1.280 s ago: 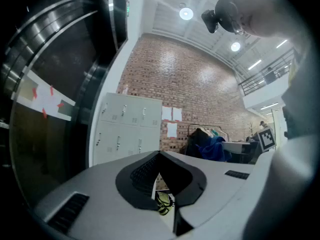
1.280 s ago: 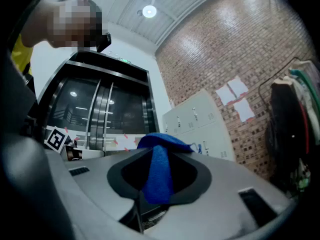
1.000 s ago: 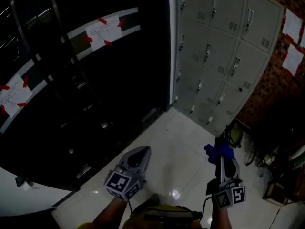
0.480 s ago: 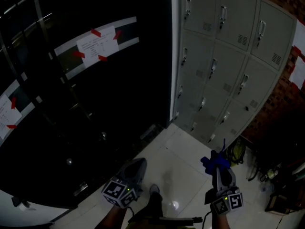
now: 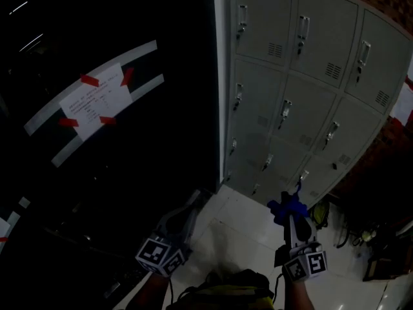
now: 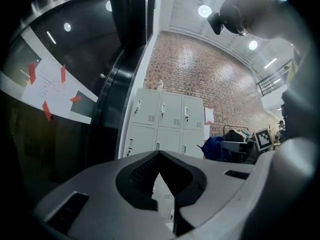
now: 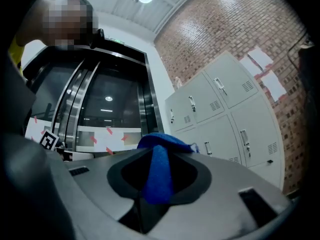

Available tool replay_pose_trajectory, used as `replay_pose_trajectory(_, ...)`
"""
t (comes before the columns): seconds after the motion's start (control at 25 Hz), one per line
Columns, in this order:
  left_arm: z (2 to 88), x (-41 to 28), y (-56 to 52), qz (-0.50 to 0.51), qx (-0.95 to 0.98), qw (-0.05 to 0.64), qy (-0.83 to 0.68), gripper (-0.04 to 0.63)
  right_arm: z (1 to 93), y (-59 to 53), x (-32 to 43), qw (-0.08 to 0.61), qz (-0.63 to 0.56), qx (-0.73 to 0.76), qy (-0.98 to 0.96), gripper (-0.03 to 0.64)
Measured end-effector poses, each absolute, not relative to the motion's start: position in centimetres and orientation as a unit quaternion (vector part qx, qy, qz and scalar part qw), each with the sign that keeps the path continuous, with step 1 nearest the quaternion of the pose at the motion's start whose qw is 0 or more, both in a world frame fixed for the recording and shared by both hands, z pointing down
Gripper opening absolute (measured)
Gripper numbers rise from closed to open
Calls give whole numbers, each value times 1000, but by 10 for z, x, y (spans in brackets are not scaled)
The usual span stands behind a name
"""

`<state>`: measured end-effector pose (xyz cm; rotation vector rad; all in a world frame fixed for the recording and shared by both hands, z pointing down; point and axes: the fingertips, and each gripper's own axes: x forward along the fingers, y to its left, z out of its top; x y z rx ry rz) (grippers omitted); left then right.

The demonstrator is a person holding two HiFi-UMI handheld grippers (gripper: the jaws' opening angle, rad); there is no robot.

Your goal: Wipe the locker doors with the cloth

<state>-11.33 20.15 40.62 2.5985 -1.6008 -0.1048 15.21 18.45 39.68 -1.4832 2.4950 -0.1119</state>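
A bank of grey lockers (image 5: 303, 108) stands ahead on the right, its doors shut, each with a handle and a vent; it also shows as the lockers (image 6: 167, 116) and the lockers (image 7: 225, 114). My right gripper (image 5: 292, 213) is held low in front of the bottom row, shut on a blue cloth (image 5: 288, 208) that bunches out past its tips; the blue cloth (image 7: 159, 169) hangs between its jaws. My left gripper (image 5: 191, 206) is lower left, near the dark glass wall, shut with nothing in it. Neither gripper touches the lockers.
A dark curved glass wall (image 5: 97, 141) with a paper notice (image 5: 97, 102) taped by red strips fills the left. A brick wall (image 5: 393, 5) with white sheets lies right of the lockers. Bags and clutter (image 5: 361, 237) sit on the pale tiled floor (image 5: 239, 237).
The view has tilted up and closed in on the lockers. Both grippers have moved forward towards them, the right one still carrying the cloth.
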Motion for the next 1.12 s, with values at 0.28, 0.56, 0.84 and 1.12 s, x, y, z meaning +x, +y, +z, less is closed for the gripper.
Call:
replay_pose_trajectory(0.28, 422, -107, 64, -43, 860, 63, -505, 0, 400, 44, 137, 118, -27, -504, 855, 101)
replay_pose_trajectory(0.56, 414, -102, -114, -48, 848, 55, -525, 0, 398, -148, 142, 115, -29, -506, 854, 98)
replay_pose_trajectory(0.84, 407, -118, -236, -40, 842, 51, -535, 0, 356, -303, 98, 129, -7, -488, 863, 97)
replay_pose_trajectory(1.12, 406, -133, -292, -39, 858, 74, -506, 0, 319, -450, -35, 115, 32, -512, 851, 98)
